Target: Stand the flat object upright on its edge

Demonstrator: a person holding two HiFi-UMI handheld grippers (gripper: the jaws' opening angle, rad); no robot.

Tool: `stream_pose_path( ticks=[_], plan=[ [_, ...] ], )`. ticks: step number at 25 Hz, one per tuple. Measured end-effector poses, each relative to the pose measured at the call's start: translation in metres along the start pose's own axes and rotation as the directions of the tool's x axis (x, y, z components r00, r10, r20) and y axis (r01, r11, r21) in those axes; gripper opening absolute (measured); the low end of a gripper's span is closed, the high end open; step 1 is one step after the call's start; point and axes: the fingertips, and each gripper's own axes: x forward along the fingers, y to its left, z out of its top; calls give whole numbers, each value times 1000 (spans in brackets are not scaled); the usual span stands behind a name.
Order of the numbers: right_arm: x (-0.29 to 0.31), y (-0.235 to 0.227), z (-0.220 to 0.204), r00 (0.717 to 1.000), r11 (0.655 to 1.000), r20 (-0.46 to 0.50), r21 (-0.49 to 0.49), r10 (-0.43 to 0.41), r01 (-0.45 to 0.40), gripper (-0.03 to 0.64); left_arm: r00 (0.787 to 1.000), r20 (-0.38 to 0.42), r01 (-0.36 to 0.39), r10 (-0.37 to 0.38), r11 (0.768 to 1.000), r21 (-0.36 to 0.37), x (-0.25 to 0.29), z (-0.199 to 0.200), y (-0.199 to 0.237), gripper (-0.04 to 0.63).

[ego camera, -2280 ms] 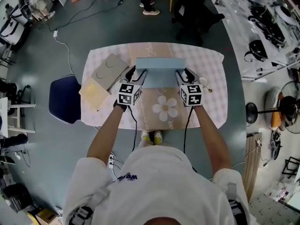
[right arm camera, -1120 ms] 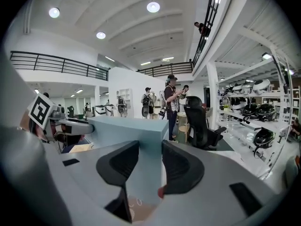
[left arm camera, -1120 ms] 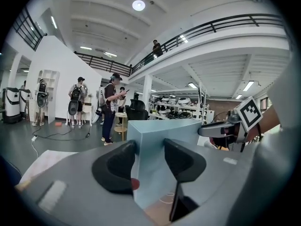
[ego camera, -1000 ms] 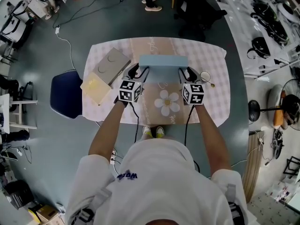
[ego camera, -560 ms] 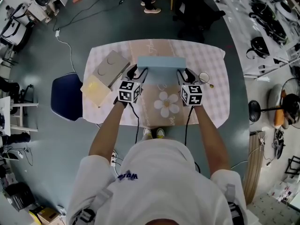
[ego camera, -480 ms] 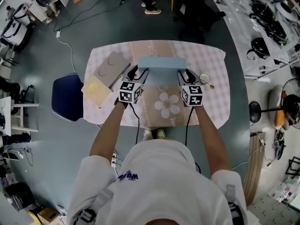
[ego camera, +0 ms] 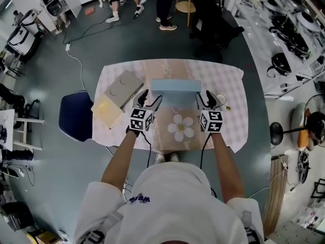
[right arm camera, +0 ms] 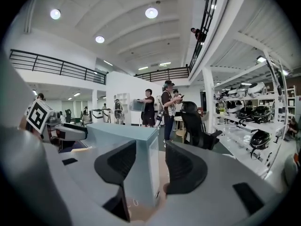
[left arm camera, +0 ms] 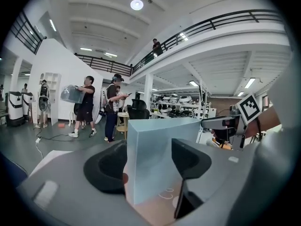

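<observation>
I see one table under a pink checked cloth with a brown centre strip bearing a daisy print. A light blue slab stands upright on the strip. A grey box and a tan box lie at the left, and a small ring at the right.

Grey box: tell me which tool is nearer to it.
Left. The left tool is just right of the grey box; the right tool is farther right, across the blue box. Both tools' jaws are opening around its ends.
</observation>
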Motion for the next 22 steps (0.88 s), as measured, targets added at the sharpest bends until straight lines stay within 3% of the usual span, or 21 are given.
stream_pose_path(
  ticks=[10,16,22],
  plan=[
    [-32,12,16,998,1000,54,12,27,-28,192,995,82,-60,59,998,-1,-28,36,-16,278],
    [-73,6,16,992,998,122,61,10,-17,186,989,108,-100,99,995,10,-63,37,-54,259],
    [-99,39,29,989,999,145,7,36,-38,173,987,127,-102,98,995,22,-110,39,-72,244]
  ],
)
